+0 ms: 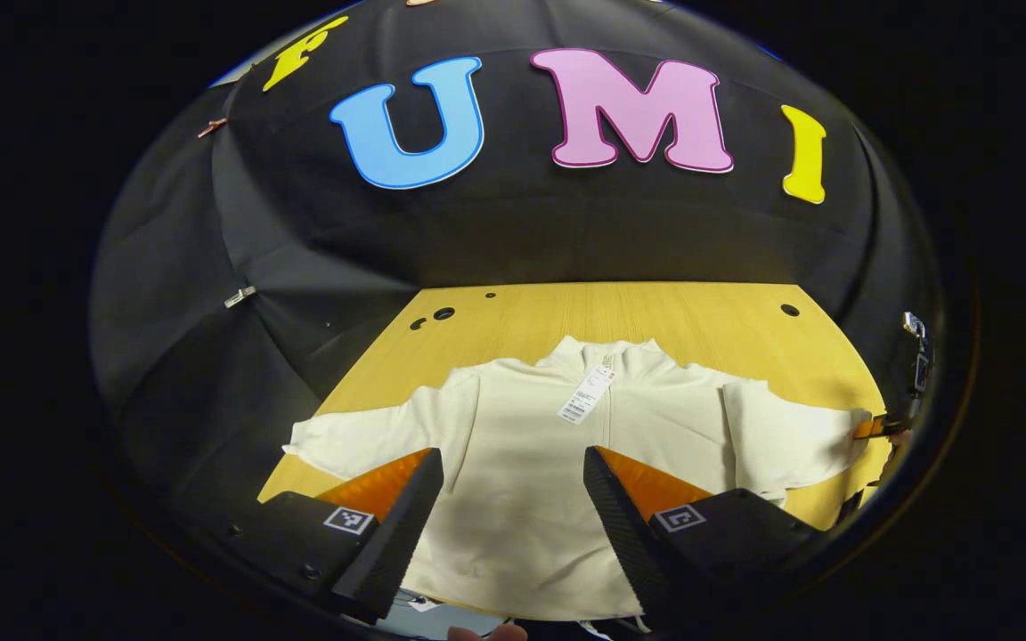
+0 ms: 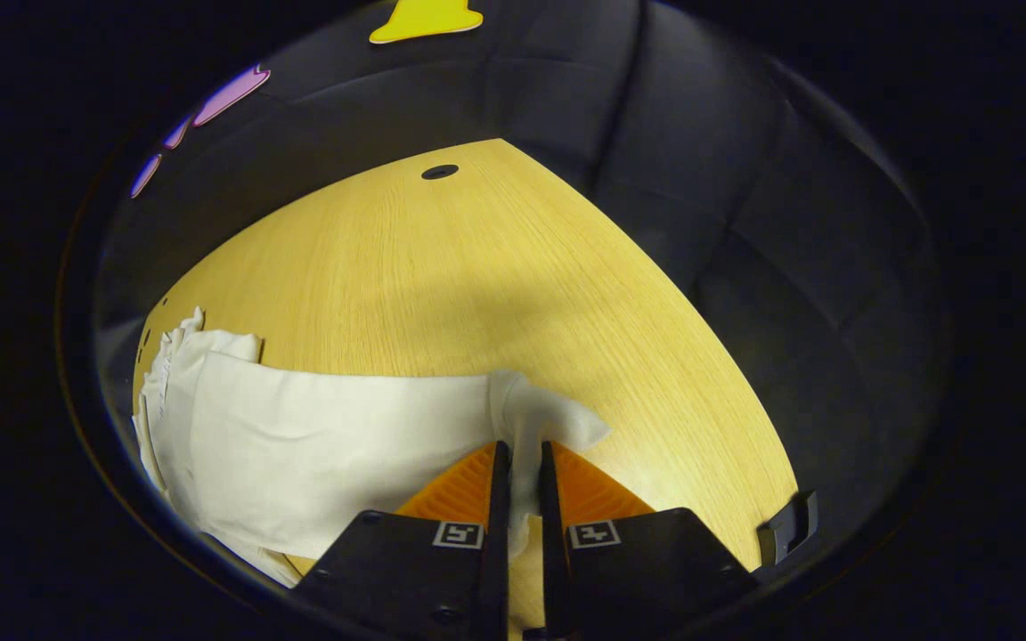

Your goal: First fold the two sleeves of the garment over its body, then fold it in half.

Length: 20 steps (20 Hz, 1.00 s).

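In the right gripper view the right gripper (image 2: pixel 522 458) had both fingers pressed onto the cuff end of the cream-white fleece garment's right sleeve (image 2: pixel 335 436), a tuft of cloth bunching out just beyond the tips; the sleeve ran off to the left of the fingers toward the garment's body, its far edge lying nearly straight on the pale yellow wooden table (image 2: pixel 495 285); ahead of the tips and to their right the tabletop lay bare up to its curved edge, a small dark hole (image 2: pixel 439 172) near the far corner.

In the left gripper view the left gripper (image 1: pixel 513 463) hung with its fingers spread wide apart, gripping nothing, above the lower middle of the garment (image 1: pixel 522 445); the garment lay flat and face up straight ahead, collar away from the tips, a white paper tag (image 1: pixel 586 393) below the collar; the left sleeve (image 1: pixel 362 436) stretched out to the left of the fingers, its cuff reaching the table's left edge; the right sleeve reached to the far right, where the other gripper (image 1: pixel 874 427) met its cuff at the table's edge; beyond the collar open wood ran to the back edge.
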Motion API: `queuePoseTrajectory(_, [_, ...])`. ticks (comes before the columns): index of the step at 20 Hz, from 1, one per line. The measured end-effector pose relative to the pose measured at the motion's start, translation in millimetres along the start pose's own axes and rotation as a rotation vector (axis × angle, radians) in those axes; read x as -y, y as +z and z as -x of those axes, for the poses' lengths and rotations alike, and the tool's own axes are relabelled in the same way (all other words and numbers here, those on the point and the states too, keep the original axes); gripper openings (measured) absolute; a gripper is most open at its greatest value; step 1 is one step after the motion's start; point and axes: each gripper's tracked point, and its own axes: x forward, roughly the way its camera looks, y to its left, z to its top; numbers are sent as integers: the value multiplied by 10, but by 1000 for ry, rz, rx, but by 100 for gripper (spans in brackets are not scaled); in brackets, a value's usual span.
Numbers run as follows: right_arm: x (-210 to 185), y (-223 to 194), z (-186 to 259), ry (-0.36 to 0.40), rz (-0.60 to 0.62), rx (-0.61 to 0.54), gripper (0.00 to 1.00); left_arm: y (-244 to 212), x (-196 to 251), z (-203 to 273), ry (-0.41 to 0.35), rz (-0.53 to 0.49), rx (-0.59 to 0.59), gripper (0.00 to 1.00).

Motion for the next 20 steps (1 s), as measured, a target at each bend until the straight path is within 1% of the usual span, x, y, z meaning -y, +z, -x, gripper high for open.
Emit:
queuePoseTrajectory(1, [-21, 15, 9, 18, -12, 7, 20, -23, -31, 34, 3, -6, 0, 98])
queuePoseTrajectory(2, [-8, 23, 26, 24, -29, 7, 7, -29, -70, 43, 5, -11, 0, 98])
queuePoseTrajectory(3, [6, 26, 36, 23, -44, 7, 13, -34, -115, 58, 5, -15, 1, 98])
queuePoseTrajectory(5, [-15, 16, 48, 15, -78, 11, 13, -44, -207, 34, 5, -16, 0, 98])
queuePoseTrajectory(7, [-36, 10, 152, 3, -95, 29, 13, -40, -296, -23, -8, -12, 3, 98])
queuePoseTrajectory(12, [-225, -59, 681, -29, -111, 98, 13, -1, -536, -290, -81, -38, 5, 98])
queuePoseTrajectory(15, [-522, -100, 1057, -36, -141, 137, 13, 70, -739, -483, -135, -53, 21, 98])
queuePoseTrajectory(17, [-795, -138, 1278, -27, -147, 159, 13, 90, -915, -623, -159, -56, 25, 98])
queuePoseTrajectory(20, [-1316, -116, 1547, -5, -133, 197, 13, 79, -1200, -805, -187, -31, 23, 98])
